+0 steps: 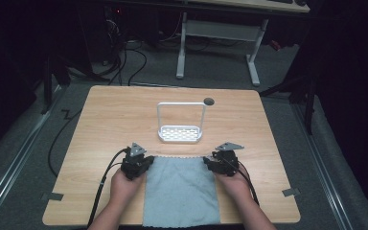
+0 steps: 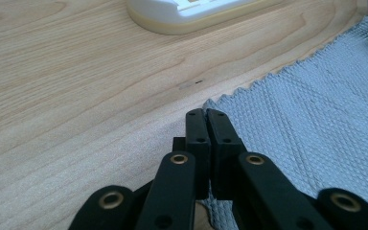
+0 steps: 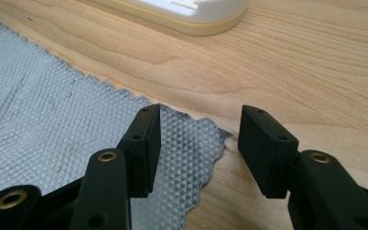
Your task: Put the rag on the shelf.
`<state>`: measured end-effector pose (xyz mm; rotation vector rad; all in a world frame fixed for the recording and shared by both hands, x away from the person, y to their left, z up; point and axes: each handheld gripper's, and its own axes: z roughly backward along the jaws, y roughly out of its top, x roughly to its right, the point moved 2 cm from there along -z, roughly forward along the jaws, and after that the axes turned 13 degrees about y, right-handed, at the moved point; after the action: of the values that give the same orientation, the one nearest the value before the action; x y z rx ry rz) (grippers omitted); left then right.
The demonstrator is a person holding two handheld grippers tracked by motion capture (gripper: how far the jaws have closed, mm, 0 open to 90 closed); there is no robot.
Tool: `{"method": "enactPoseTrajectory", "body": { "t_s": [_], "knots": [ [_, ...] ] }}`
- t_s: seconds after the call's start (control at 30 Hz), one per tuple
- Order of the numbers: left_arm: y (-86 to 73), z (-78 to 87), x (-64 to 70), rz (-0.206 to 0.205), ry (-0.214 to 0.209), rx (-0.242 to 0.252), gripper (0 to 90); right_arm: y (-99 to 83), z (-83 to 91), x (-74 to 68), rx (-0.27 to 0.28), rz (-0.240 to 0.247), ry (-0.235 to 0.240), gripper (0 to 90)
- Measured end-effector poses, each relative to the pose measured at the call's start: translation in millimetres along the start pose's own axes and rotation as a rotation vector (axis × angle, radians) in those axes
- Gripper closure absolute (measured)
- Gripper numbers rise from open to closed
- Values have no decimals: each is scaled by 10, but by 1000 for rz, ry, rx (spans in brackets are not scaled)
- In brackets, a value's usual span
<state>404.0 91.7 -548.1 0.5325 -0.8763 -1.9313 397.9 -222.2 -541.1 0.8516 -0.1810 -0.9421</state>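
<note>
Your left claw (image 1: 139, 162) sits at the far left corner of the grey cloth (image 1: 181, 191), and in the left gripper view its jaws are pressed flat together with the tips right at the cloth's pinked edge (image 2: 287, 120). Whether any fabric is pinched between them cannot be told; the corner lies directly ahead of and under the tips. To the left of that claw is bare wooden worktop (image 2: 67, 96), and farther ahead the rounded base of the white rack (image 2: 182, 14).

Your right claw (image 1: 215, 163) rests at the cloth's far right corner. In the right gripper view its jaws stand wide apart: the left jaw is over the waffle-textured cloth (image 3: 52, 129), the right jaw over bare worktop (image 3: 316, 62), and the frayed corner tip lies between them, nearer the left jaw. Nothing is gripped there.

From the high view, the cloth lies flat between your two claws and runs back toward you to the near edge of the worktop (image 1: 100, 120). The white rack (image 1: 180, 134), with its tall loop handle, stands ahead of both claws, well apart from the cloth's far edge.
</note>
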Motion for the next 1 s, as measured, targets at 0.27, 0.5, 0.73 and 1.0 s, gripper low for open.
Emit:
{"method": "enactPoseTrajectory", "body": {
  "t_s": [0.27, 0.5, 0.73, 1.0],
  "knots": [
    [-2, 2, -3, 1, -3, 0, 886, -39, -5, -88, -2, 57, -8, 831],
    [-5, 4, -13, 9, -21, -2, 893, -39, -2, -82, -9, 61, 27, 888],
    [-15, 110, -13, 32, -46, 53, 894, -13, 142, -122, 84, 56, 64, 888],
    [0, 306, -32, 53, -60, 136, 894, 15, 277, -245, 155, 95, 72, 888]
  ]
}}
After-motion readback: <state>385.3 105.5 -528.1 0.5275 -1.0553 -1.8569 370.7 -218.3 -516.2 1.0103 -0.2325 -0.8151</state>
